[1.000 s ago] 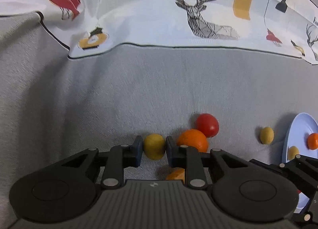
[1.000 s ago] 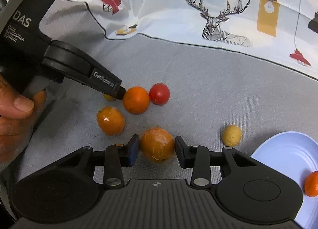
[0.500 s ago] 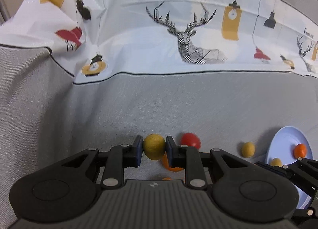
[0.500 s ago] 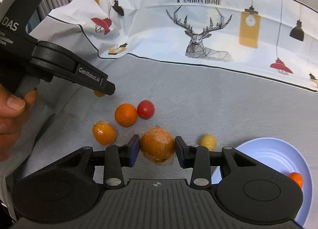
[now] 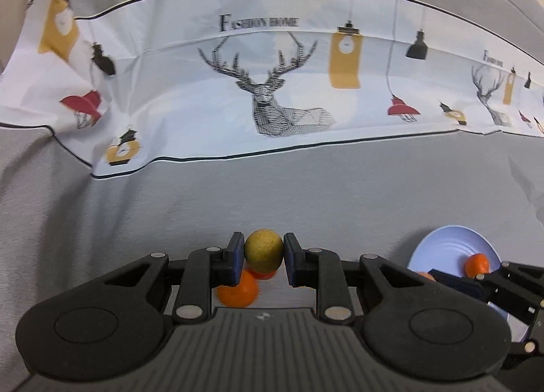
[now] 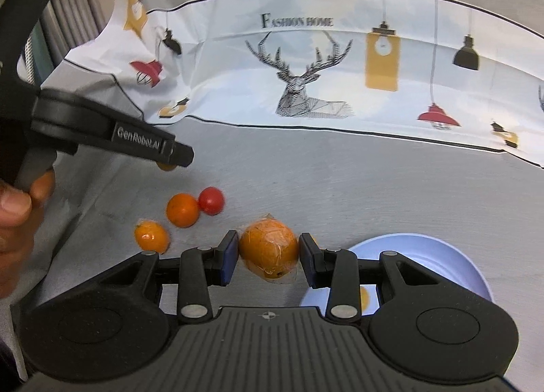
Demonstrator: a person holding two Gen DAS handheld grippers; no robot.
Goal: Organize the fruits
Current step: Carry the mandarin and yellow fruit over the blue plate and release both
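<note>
My left gripper [image 5: 264, 256] is shut on a small yellow fruit [image 5: 264, 254] and holds it above the grey cloth. It shows from the side in the right wrist view [image 6: 170, 162]. My right gripper [image 6: 268, 256] is shut on a wrapped orange [image 6: 268, 252], lifted beside the pale blue plate [image 6: 442, 256]. The plate [image 5: 442, 246] holds a small orange [image 5: 477, 263] in the left wrist view. On the cloth lie an orange [image 6: 182, 210], a red tomato [image 6: 211, 200] and a wrapped small orange [image 6: 151, 235].
A white printed cloth with deer and lamps [image 5: 272, 93] hangs behind the grey surface [image 6: 340, 181]. My hand on the left gripper fills the left edge of the right wrist view [image 6: 13, 215]. An orange [image 5: 238, 291] lies under the left gripper.
Both grippers have lifted their fruit off the cloth. The right gripper has moved right towards the plate. The loose fruits now lie lower and farther away.
</note>
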